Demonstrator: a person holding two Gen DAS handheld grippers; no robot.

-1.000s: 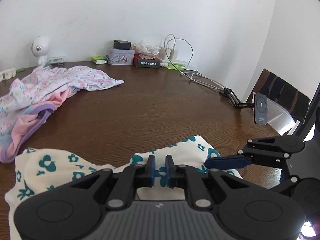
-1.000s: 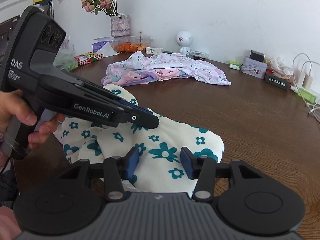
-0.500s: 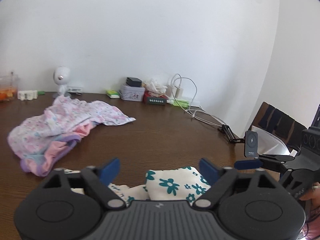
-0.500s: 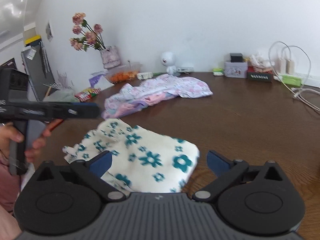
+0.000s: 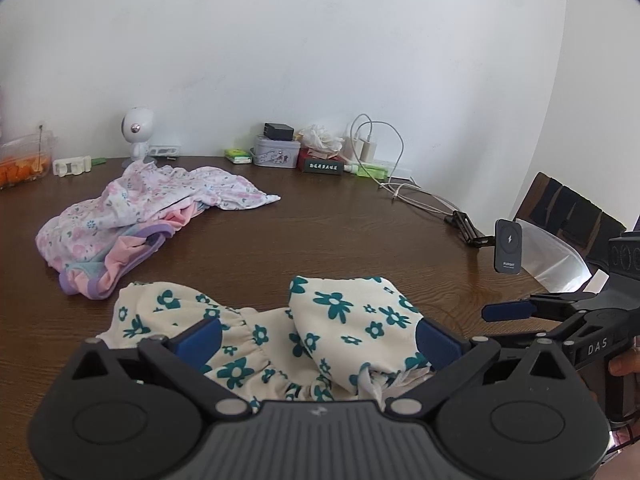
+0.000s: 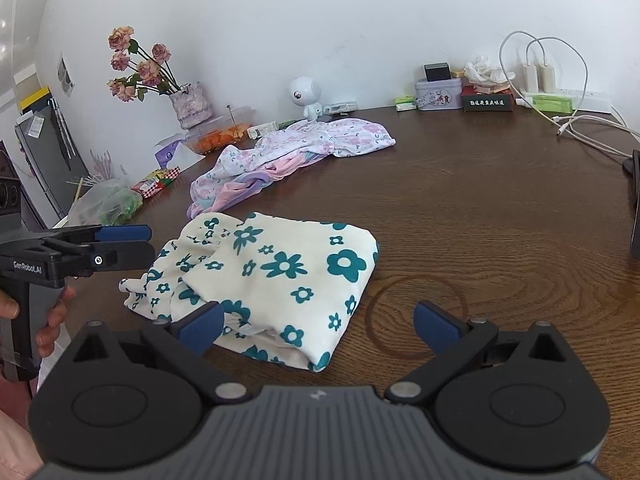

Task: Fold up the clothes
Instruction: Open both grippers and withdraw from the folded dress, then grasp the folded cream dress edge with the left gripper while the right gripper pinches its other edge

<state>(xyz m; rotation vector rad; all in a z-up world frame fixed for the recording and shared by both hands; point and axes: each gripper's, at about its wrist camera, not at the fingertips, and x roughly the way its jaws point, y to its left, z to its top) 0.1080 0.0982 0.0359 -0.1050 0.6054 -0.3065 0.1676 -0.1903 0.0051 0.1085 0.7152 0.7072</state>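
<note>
Two heaps of clothes lie on the brown bench: a pink pile further back, and near the front the folded cream garment with teal flowers. Best to press its loose ruffled edge flat before moving on. The left claw is opening, the right claw spread wide; neither grips anything.
</note>
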